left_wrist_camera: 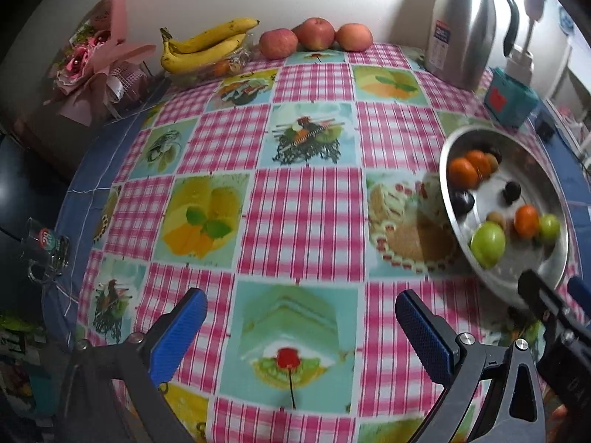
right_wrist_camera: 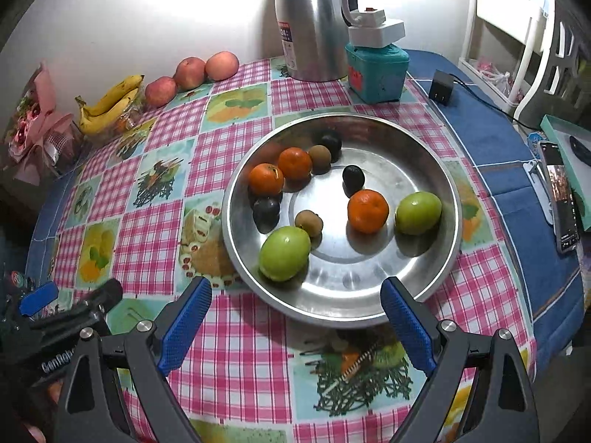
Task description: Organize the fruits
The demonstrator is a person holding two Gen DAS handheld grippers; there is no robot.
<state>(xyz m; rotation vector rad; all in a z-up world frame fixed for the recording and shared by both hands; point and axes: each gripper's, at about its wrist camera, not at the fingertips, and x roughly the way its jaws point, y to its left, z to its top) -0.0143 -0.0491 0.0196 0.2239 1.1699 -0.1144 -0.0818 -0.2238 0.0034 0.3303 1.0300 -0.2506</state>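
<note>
Now both claws hang wide apart over the desk, and the fruit sits in the pan and along the far edge.

Left wrist view: the left claw holds nothing, and its blue pads stand far apart above the checked cloth. Bananas and three apples lie at the far edge of the desk. The metal pan is at the right side, blurry. Right wrist view: the right claw is spread wide too, empty, just by the near rim of the pan. Inside are three oranges, two green fruits, dark plums and small brown fruits. A silver jug stands at the far edge.
</note>
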